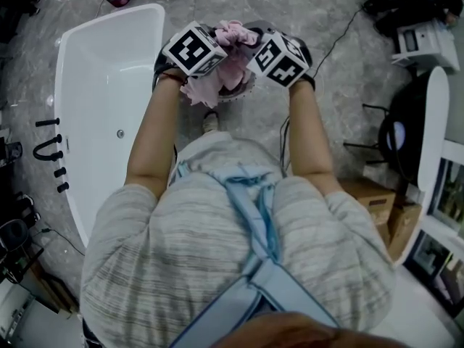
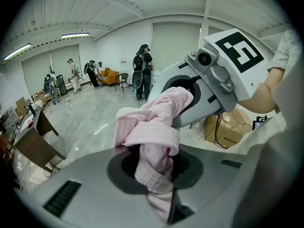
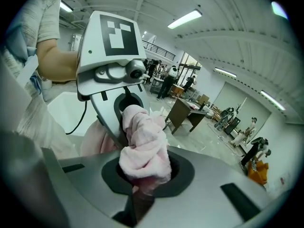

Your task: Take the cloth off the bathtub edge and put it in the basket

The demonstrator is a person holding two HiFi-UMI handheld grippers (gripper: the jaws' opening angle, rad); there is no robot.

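Both tools, the left gripper (image 2: 156, 171) and the right gripper (image 3: 142, 177), are pinching the pink cloth (image 2: 156, 127). It hangs bunched between them, clear of the bathtub (image 1: 62, 85). The lifting seems done. What remains is lowering it into the basket (image 1: 247, 90), apparently just below, and letting go.

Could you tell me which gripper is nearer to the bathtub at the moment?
Left. The left gripper is just beside the bathtub rim. The right gripper is farther off, across the cloth that both grip.
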